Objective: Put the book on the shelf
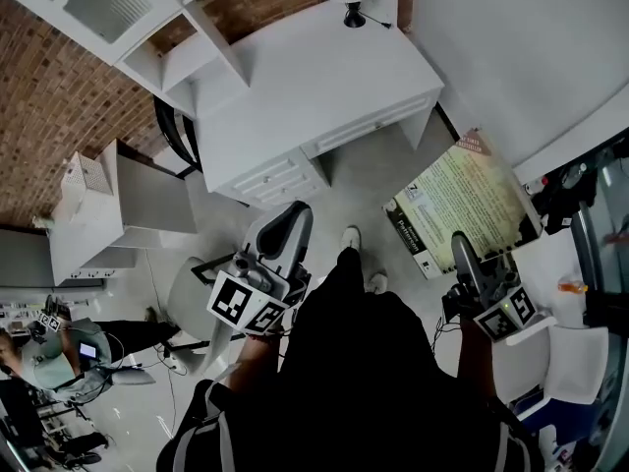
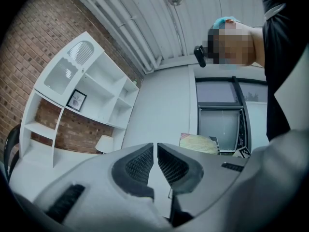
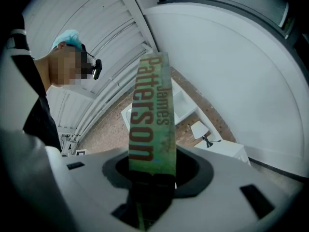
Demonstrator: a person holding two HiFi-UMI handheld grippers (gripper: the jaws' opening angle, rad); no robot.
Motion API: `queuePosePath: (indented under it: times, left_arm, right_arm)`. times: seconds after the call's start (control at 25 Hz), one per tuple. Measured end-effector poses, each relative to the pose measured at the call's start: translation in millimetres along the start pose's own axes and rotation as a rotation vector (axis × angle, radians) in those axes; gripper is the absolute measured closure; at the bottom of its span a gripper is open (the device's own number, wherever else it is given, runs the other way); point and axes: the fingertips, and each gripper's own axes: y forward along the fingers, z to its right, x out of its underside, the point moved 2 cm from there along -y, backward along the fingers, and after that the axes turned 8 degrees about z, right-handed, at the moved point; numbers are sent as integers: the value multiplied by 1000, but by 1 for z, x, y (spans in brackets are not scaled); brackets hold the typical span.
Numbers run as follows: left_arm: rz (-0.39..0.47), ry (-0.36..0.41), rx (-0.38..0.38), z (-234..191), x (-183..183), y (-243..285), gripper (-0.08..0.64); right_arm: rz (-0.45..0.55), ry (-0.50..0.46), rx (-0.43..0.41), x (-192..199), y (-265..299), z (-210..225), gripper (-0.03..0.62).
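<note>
A person stood holding a grey two-jaw gripper in each hand. The right gripper point(image 1: 462, 256) point(image 3: 154, 170), at the lower right of the head view, was clenched on a green paperback book point(image 1: 470, 200) point(image 3: 152, 115) with red spine lettering, held in the air at centre right. The left gripper point(image 1: 290, 229) point(image 2: 155, 164), at lower centre, was closed with nothing between its pads. A white table with drawers point(image 1: 314, 77) filled the upper centre, and a white wall shelf point(image 1: 167, 42) sat at upper left, well apart from the book.
</note>
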Motion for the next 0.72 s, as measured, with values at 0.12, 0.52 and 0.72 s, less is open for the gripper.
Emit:
queuePosePath:
  times: [0.12,0.52,0.72]
  left_arm:
    - [9,1,21,-15,-1,17,520]
    - [18,6,92,-82,-2,82,520]
    - [-1,59,29,-141,-9,105,520]
  right_arm:
    - [2,-11,-8,-3,19,0,430]
    - [3,-47,-6,-6,110,25,430]
    - [3,-56,-20,-4,172,35,430]
